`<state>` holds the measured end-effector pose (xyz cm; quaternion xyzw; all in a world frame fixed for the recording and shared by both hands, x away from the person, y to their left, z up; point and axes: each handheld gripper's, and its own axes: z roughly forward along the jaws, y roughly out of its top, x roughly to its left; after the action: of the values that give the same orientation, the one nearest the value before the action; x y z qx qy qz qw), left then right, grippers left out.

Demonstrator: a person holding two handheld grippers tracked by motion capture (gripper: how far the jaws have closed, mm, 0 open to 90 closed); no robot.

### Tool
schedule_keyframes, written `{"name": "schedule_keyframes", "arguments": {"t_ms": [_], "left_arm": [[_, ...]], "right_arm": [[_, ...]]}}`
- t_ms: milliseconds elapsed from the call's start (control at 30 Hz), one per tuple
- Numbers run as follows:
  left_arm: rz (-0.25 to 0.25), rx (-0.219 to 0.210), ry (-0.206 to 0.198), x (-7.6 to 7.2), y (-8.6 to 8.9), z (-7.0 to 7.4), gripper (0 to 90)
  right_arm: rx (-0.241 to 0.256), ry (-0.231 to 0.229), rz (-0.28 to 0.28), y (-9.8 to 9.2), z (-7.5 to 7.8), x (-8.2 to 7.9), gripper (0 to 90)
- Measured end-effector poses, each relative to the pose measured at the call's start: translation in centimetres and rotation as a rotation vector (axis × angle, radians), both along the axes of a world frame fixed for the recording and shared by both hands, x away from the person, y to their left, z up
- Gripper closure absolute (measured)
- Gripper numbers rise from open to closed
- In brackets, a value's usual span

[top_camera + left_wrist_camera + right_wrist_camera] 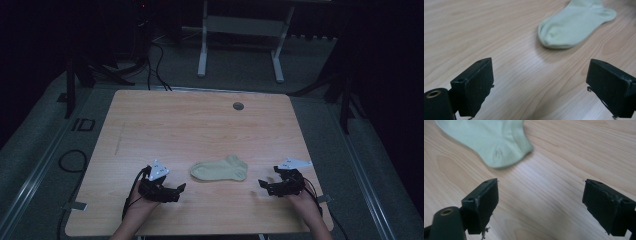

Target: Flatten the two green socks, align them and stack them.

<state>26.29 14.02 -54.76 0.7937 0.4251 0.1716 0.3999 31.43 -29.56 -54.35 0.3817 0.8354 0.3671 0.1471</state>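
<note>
Both claws wide open, empty: left claw (172,191), right claw (267,186) flanking the sock (220,169) on the table (200,125). Risk: thin flat sock, jaws may skid over fabric and miss

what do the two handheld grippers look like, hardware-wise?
Both the left gripper and the right gripper are black, each with two blocky, flat-faced jaws and a pale three-cornered plate on top. Black cables trail back from each. A brass-coloured ring sits by one jaw. The forearms look bare, with no sleeves to see.
</note>
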Motion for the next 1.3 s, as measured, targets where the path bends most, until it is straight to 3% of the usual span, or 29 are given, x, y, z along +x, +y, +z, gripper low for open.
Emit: {"name": "schedule_keyframes", "arguments": {"t_ms": [200, 733, 867, 1100, 1167, 1300], "left_arm": [[0.026, -0.021, 0.014, -0.5, 1.8, -0.6, 7.6], [0.114, -0.011, 0.020, -1.9, 5.8, -0.8, 7.7], [0.128, -0.035, 0.018, -2.1, 6.7, -0.9, 7.7], [0.170, -0.026, 0.008, -2.9, 8.3, -1.3, 7.7], [0.181, -0.046, 0.003, -3.2, 8.9, -1.4, 7.7], [0.209, -0.030, -0.012, -3.8, 9.8, -1.4, 7.7]], "right_arm": [[0.002, -0.007, -0.033, -1.5, -0.5, -0.6, 13.6], [0.024, -0.009, -0.168, -5.7, -1.4, -2.6, 13.5], [0.033, -0.007, -0.194, -6.4, -1.3, -3.2, 13.5], [0.043, -0.032, -0.257, -7.8, -1.4, -4.1, 13.5], [0.050, -0.042, -0.273, -8.2, -1.3, -4.3, 13.5], [0.056, -0.063, -0.299, -8.6, -1.3, -4.8, 13.5]]}}
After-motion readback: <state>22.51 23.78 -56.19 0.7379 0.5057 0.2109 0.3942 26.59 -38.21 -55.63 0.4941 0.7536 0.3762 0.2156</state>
